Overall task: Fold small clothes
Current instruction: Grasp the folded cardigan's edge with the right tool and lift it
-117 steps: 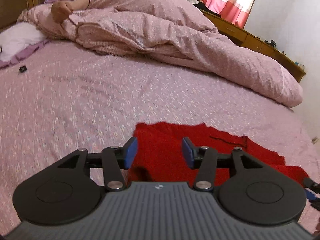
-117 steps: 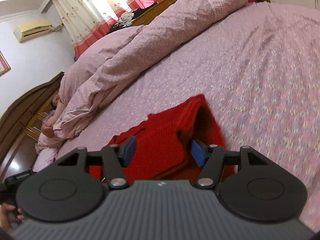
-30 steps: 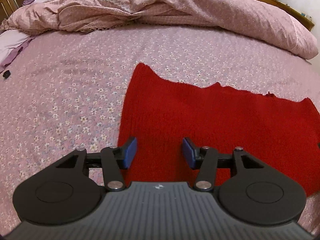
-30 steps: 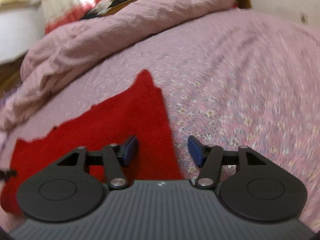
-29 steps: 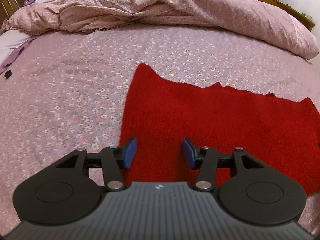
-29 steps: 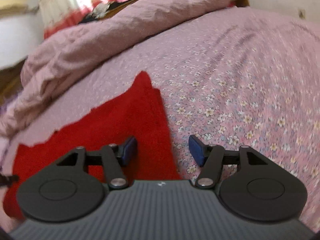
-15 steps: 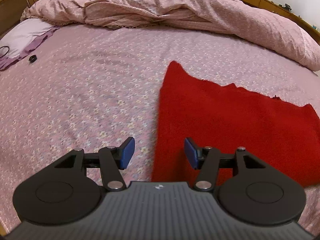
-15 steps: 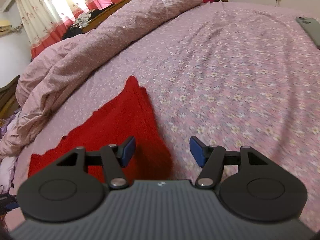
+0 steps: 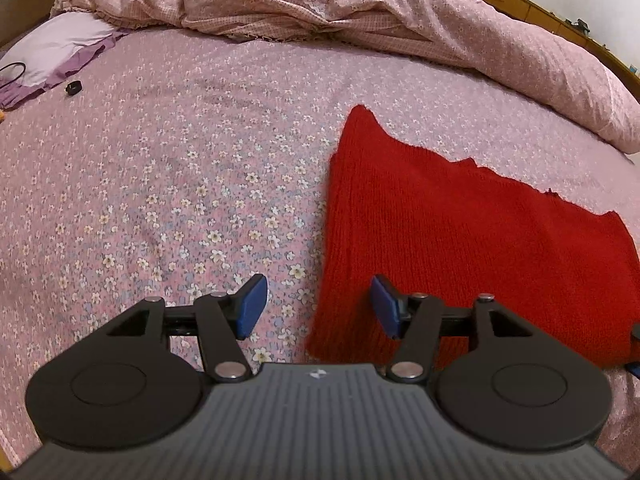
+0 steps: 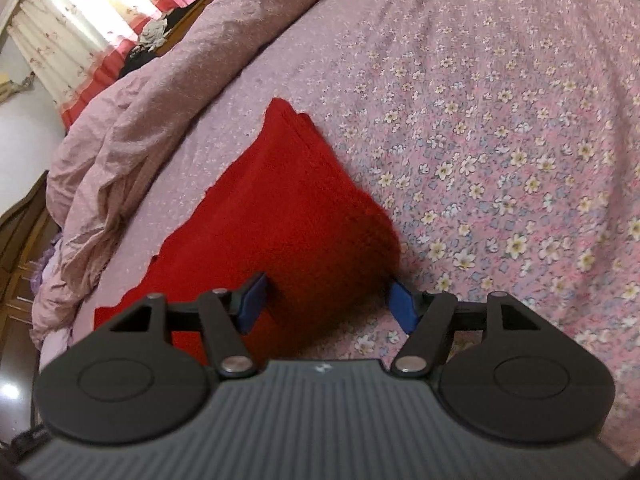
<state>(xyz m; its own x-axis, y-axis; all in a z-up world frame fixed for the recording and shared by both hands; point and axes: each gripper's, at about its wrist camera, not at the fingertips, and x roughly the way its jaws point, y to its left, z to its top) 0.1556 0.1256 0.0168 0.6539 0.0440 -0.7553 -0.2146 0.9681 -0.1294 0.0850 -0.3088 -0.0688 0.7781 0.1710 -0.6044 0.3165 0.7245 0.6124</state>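
Observation:
A red knitted garment (image 9: 460,232) lies flat on the flowered pink bed sheet (image 9: 180,184). My left gripper (image 9: 316,306) is open and empty, low over the garment's near left corner, with the left edge running between its blue pads. In the right wrist view the same garment (image 10: 288,208) lies flat. My right gripper (image 10: 326,300) is open and empty over its near right corner, with that corner between the pads.
A rumpled pink quilt (image 9: 360,12) is heaped along the far side of the bed (image 10: 160,92). A pale pillow (image 9: 52,48) and a small black object (image 9: 74,88) lie at the far left. Curtains (image 10: 92,12) hang behind.
The garment, bunched and lifted 3.9 s ago, now lies spread flat. Over the last second my left gripper slid left to the garment's left edge and my right gripper moved toward its right corner.

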